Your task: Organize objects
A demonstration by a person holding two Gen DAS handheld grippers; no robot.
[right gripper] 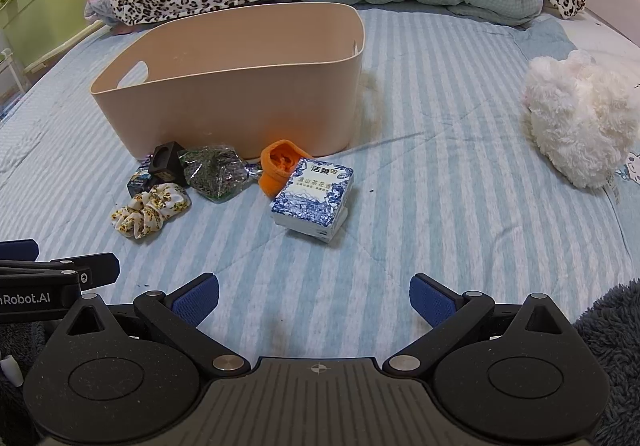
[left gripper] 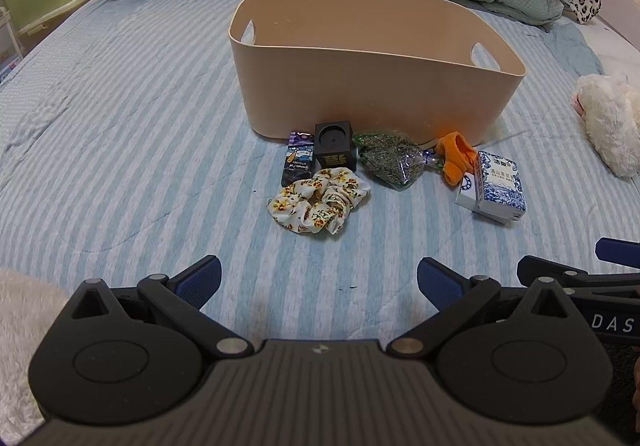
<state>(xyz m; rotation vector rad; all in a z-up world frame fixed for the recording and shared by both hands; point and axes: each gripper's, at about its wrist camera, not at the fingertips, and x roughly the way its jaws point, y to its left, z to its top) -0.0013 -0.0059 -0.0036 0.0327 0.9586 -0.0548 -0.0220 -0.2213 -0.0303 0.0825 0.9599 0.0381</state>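
Both grippers' jaws gape wide, empty, before a smooth beige tub (left gripper: pixel 372 94) and ruffled floral scrunchie (left gripper: pixel 318 200).

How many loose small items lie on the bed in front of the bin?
6: dark packet, black cube, herb bag, orange sock, tissue pack, scrunchie nearest. More may hide behind.

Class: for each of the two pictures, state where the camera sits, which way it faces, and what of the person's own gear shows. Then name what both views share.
Left wrist view: sits on the left hand-held gripper, faces the beige bin squarely; open fingers below, right hand-held gripper at right edge.
Right wrist view: sits on the right hand-held gripper, further right; bin upper left, tissue pack nearly ahead.
Shared: bin, scrunchie, tissue pack, plush toy, striped bedspread.
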